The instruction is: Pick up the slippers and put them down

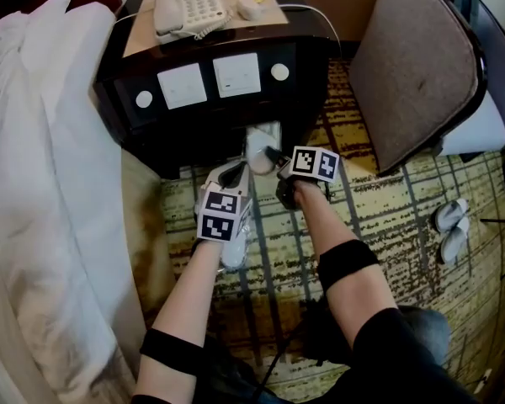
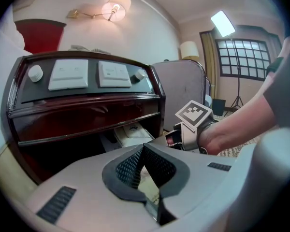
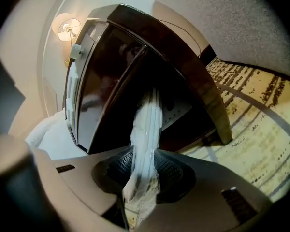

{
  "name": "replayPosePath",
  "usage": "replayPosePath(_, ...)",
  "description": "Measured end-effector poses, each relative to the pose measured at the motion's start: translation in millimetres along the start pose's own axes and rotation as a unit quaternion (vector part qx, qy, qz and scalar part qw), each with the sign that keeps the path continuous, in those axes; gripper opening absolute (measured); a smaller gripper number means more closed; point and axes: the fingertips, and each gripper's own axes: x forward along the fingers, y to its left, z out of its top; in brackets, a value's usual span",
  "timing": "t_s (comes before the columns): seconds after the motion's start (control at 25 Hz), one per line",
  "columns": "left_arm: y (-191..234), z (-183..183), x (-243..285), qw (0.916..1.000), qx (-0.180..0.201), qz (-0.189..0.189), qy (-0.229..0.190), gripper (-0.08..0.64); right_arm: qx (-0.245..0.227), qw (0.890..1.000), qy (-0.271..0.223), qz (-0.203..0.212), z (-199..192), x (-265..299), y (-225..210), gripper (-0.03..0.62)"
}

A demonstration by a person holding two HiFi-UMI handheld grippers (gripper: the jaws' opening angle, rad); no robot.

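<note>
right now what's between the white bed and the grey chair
A dark wooden nightstand with a white phone on top stands between the bed and the chair. The head view shows this.

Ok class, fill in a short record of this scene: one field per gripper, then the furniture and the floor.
Left gripper: fingers shut, facing the nightstand's front
Right gripper: fingers closed on a white wrapped slipper
Nightstand: dark wood, telephone on top
Beside it: bed at the head view's left, chair at its right
Floor: patterned carpet; a loose pair of slippers lies near the chair
</note>
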Motion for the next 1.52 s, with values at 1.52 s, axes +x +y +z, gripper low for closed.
replayPosePath(1.52,36,-49,29,0.9977,-0.028,0.049,0.036,0.0,-0.046,0.979,-0.093,-0.175,45,31,-80,0.23)
